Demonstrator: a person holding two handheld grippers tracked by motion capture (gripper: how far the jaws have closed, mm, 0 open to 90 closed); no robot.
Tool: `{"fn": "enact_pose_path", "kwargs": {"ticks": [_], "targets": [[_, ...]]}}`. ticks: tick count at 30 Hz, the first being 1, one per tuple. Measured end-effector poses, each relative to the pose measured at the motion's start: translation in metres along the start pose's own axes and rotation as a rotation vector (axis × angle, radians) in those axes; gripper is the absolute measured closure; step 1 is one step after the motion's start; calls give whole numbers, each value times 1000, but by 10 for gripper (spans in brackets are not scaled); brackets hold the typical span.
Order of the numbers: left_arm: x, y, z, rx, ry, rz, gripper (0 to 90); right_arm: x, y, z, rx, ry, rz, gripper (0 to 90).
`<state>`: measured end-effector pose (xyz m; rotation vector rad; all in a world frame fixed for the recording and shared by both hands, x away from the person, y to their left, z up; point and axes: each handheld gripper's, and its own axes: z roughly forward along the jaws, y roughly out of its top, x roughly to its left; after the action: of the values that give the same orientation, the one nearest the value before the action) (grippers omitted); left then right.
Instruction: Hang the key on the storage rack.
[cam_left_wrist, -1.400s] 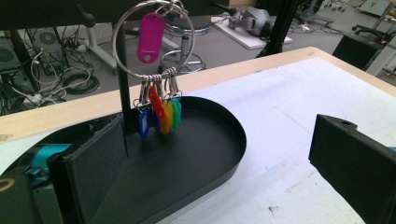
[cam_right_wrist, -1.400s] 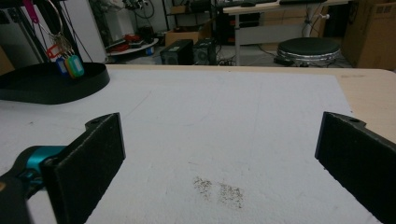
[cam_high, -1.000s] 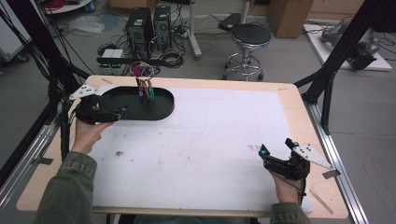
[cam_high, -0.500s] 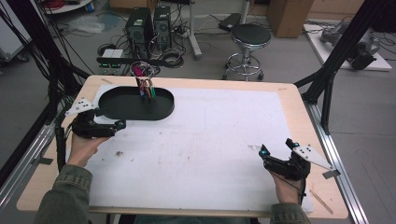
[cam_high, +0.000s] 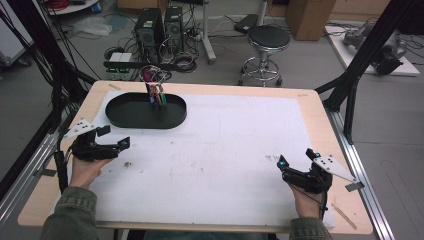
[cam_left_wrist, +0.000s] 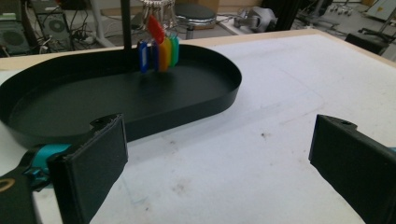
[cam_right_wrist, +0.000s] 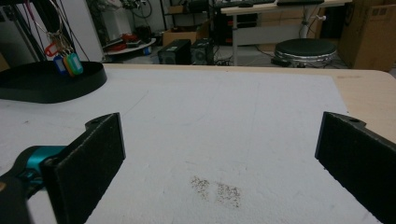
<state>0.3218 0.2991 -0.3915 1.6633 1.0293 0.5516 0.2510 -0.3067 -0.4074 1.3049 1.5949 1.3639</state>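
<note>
left hand-held gripper (cam_high: 114, 138) near tray (cam_high: 125, 119), agape

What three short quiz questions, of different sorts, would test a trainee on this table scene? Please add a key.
1. True or false: the left gripper holds the black oval tray.
2. Where do the coloured key tags hang? A) above the tray, B) beside the right gripper, C) on the stool.
3. Fill in: both grippers have their jaws ____.

Key:
1. False; it is open and apart from the tray.
2. A.
3. Open.
</note>
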Motion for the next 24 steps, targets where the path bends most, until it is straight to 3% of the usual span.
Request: {"fn": "enact_pose_path", "kwargs": {"ticks": [8,10,14,24], "targets": [[3,-12,-15,-59,45,-6,49,0,0,0,1,-1,-2,5],[3,-16,-21,-108,71,6,50,0,0,0,2,0,-3,5],[5,-23,-27,-140,105,-1,50,0,-1,-1,4,2,3,5],[9,-44,-48,-165,151,-35,49,2,-2,0,10,4,-6,5]]}}
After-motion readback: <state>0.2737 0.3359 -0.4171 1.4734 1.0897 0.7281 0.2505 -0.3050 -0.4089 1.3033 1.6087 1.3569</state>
